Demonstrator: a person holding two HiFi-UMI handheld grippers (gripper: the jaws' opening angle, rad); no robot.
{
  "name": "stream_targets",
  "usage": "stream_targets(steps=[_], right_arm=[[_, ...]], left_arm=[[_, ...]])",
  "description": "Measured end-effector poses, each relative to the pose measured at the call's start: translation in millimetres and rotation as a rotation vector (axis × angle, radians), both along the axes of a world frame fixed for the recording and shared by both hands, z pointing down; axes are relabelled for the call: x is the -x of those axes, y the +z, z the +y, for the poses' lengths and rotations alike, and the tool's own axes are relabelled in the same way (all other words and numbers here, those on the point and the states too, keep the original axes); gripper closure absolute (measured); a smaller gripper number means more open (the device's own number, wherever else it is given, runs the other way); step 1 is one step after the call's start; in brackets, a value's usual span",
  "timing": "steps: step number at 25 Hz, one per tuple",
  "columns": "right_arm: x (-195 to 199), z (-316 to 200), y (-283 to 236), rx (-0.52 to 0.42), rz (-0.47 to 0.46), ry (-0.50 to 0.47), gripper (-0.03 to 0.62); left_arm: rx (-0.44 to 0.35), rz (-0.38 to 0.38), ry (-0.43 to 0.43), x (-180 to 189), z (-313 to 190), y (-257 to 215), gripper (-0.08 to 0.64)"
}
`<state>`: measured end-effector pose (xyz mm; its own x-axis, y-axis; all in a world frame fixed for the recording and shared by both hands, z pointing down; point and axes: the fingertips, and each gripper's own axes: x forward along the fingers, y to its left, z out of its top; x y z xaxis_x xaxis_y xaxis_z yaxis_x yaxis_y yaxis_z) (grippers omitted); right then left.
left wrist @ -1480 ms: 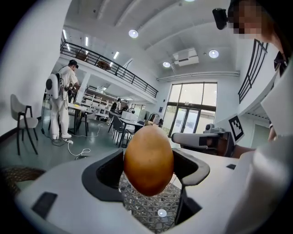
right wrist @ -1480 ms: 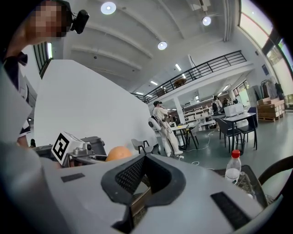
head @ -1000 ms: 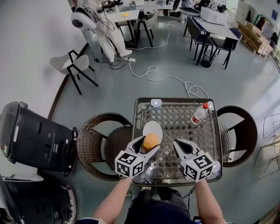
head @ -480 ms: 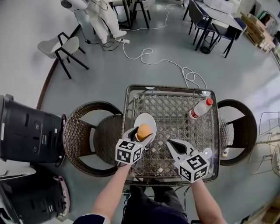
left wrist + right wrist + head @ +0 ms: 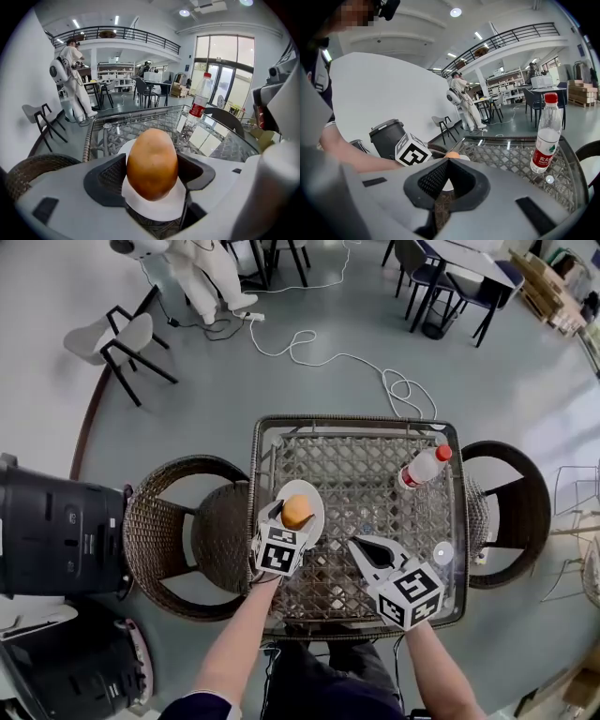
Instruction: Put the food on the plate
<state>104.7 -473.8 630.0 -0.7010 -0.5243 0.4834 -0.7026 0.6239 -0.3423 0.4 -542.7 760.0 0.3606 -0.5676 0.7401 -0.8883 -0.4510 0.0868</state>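
An orange-brown, egg-shaped piece of food [image 5: 297, 511] sits between the jaws of my left gripper [image 5: 293, 518], which is shut on it. The food hangs over the middle of the white plate [image 5: 315, 493] at the left side of the glass-topped wicker table [image 5: 347, 421]. In the left gripper view the food [image 5: 152, 163] fills the gap between the black pads, with the plate [image 5: 157, 212] right under it. My right gripper [image 5: 362, 547] hovers over the table's near side, to the right of the plate, shut with nothing in it.
A plastic water bottle [image 5: 422, 466] with a red cap stands at the table's far right. A small clear lid [image 5: 442, 553] lies near the right edge. Wicker chairs [image 5: 178, 531] flank the table on both sides. A black bin [image 5: 56, 535] stands to the left.
My left gripper has carried the food forward from the plate's near rim to over its middle. The right gripper has hardly moved.
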Motion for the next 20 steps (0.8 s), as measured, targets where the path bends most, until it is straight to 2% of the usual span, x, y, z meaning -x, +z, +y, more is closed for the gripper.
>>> stream_targets(steps=[10,20], right_arm=[[-5,-4,0,0.004,-0.013,0.019,0.588],[-6,-6,-9,-0.009,-0.02,0.033,0.588]], left_arm=[[0.063,-0.047,0.04,-3,-3,15,0.228],[0.069,-0.076,0.102,-10,-1,20,0.227]])
